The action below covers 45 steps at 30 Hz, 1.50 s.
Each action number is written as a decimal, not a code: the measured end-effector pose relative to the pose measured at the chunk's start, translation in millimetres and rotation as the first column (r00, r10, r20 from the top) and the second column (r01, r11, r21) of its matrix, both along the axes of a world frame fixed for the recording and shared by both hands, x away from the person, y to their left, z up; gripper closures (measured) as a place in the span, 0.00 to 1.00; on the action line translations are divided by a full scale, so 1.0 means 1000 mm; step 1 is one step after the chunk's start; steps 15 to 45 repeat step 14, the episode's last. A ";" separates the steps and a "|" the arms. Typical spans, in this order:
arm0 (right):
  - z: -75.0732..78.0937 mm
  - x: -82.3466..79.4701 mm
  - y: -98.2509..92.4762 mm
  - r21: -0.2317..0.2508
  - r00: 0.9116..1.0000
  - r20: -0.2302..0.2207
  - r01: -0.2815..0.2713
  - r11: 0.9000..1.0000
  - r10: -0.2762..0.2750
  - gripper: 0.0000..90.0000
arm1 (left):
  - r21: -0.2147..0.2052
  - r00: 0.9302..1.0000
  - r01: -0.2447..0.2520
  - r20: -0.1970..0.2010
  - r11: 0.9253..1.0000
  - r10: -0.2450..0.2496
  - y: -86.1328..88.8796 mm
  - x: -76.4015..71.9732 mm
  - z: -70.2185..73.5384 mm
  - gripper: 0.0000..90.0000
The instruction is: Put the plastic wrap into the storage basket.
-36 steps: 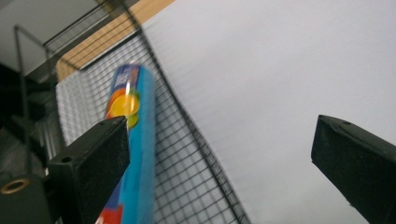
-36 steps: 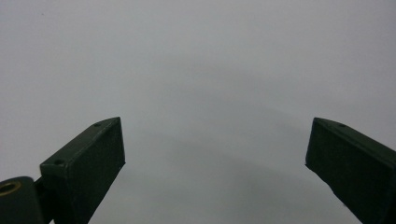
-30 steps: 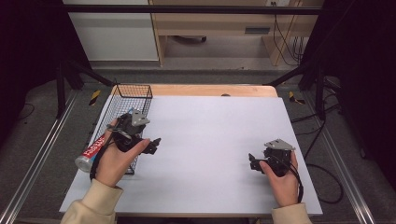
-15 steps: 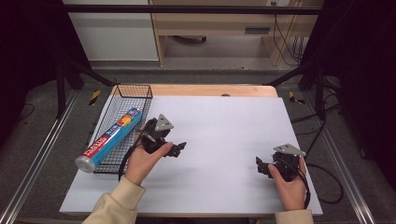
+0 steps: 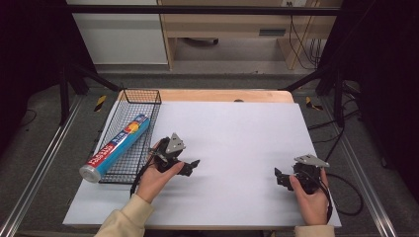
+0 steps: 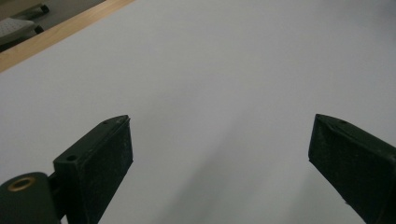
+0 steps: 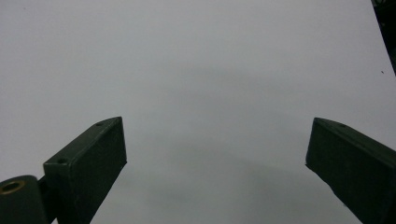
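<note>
Across wire basket: foil roll (lettering illegible)

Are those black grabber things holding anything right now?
No. The left hand-held gripper and the right hand-held gripper both have their jaws wide apart over the white table, with nothing between them. The foil roll lies in the wire basket.

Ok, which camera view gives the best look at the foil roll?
The high view: the foil roll lies slanted in the wire basket, its near end poking over the rim. Both gripper views look across bare white table sheet between open jaws.
</note>
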State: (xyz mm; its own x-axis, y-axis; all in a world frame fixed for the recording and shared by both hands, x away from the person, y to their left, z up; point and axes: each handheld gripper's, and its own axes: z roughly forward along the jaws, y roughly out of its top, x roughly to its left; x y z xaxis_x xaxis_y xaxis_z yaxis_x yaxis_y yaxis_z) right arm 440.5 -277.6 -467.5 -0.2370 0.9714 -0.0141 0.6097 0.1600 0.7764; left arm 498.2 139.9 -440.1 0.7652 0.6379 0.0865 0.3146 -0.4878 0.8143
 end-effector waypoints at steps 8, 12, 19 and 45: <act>-0.007 0.002 -0.004 -0.022 0.999 0.047 -0.015 1.000 0.016 0.07 | -0.010 0.998 -0.010 0.056 1.000 0.011 0.012 -0.012 -0.010 0.08; -0.012 0.004 -0.005 -0.020 0.998 0.060 -0.017 1.000 0.018 0.07 | -0.017 0.998 0.007 0.064 1.000 -0.006 0.014 -0.023 -0.012 0.07; -0.013 0.005 -0.005 -0.020 0.999 0.051 -0.016 1.000 0.017 0.07 | -0.017 0.998 0.008 0.068 1.000 -0.007 0.013 -0.026 -0.012 0.07; -0.013 0.005 -0.005 -0.020 0.999 0.051 -0.016 1.000 0.017 0.07 | -0.017 0.998 0.008 0.068 1.000 -0.007 0.013 -0.026 -0.012 0.07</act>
